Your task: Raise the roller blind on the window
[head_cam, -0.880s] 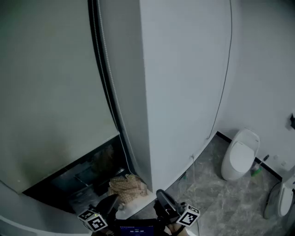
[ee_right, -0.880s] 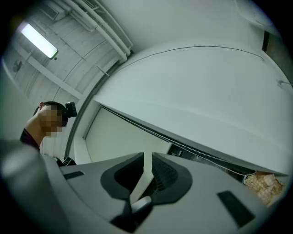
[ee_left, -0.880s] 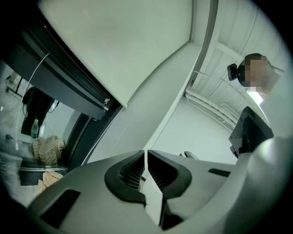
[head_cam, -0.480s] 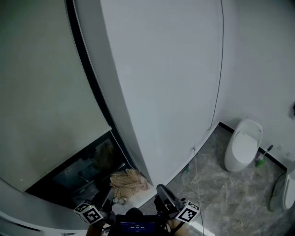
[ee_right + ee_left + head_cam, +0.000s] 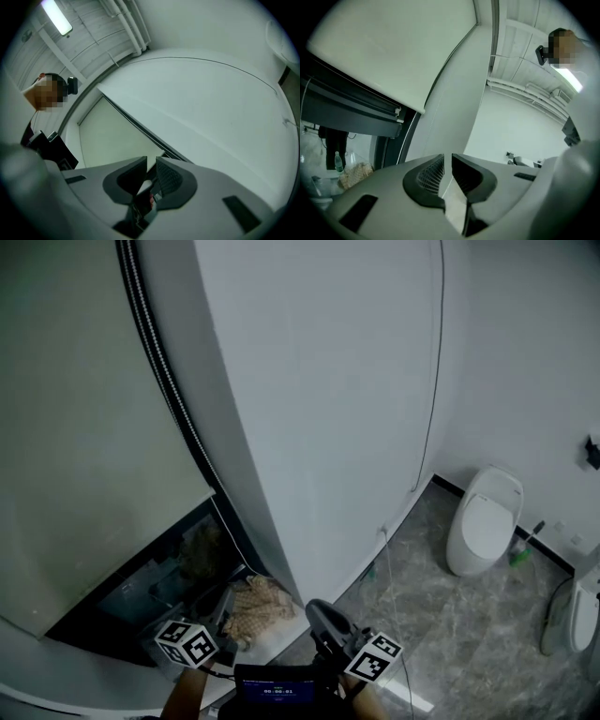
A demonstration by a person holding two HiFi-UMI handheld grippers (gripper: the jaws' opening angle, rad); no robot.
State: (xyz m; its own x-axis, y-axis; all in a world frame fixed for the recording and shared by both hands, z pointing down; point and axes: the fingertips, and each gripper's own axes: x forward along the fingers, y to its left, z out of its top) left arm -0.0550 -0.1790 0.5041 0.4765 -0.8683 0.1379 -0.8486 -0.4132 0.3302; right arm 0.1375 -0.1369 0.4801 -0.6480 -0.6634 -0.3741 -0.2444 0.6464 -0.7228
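Roller blind (image 5: 84, 427) at the left of the frame, down over most of the window (image 5: 141, 592): only a dark strip of glass bare beneath its bottom edge, lower left. Bead chain (image 5: 156, 352) along the blind's right edge, running from the top of the frame down toward the foot of the window, untouched. Just below its lower end, a crumpled cloth (image 5: 253, 606). To the right, a broad white wall (image 5: 328, 409), then grey stone floor (image 5: 450, 634) with a toilet (image 5: 483, 521) at the right.

Left tongs (image 5: 447, 157) clenched to a thin slit, nothing between. Same for the right tongs (image 5: 151, 161). Both low at the bottom edge of the head view, well apart from the chain.

By the look of it, barely begun, if at all: no hold on the chain, nearly the whole height left to wind up. Left to do: reach the chain, open, grip it, pull down in repeated strokes until clear of the glass.
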